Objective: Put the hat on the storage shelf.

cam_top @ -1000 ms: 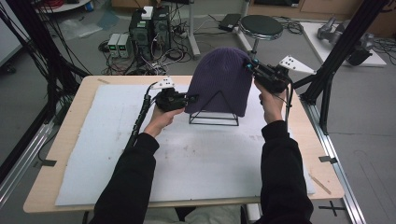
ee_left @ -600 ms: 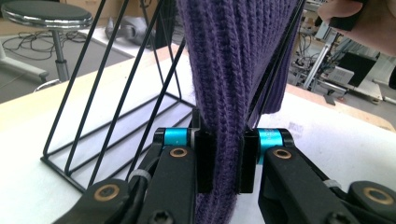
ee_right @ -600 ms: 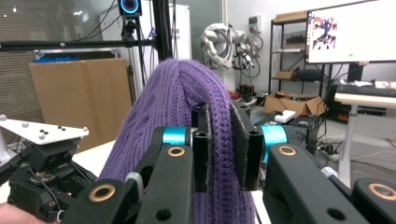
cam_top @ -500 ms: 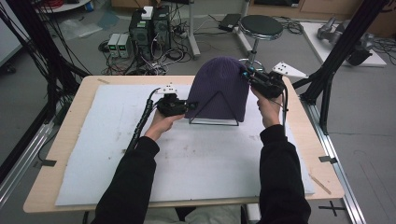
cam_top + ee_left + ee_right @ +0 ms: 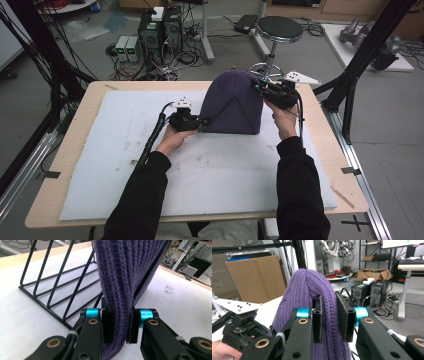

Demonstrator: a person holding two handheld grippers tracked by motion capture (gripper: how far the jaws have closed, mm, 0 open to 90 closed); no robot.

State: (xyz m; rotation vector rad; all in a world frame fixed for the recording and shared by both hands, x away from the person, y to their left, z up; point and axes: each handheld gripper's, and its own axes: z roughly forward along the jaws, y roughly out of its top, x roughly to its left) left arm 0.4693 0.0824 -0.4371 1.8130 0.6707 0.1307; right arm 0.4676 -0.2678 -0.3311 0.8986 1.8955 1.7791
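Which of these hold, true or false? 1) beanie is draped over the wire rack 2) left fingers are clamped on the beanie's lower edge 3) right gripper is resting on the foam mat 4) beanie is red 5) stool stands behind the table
1) The beanie is draped over the black wire rack. True.
2) The left gripper has its fingers pinching the beanie's lower edge. True.
3) The right gripper rests on the white foam mat. False: it is held up against the beanie's upper side, fingers on the knit.
4) The beanie is red. False: it is purple.
5) A round black stool stands behind the table. True.
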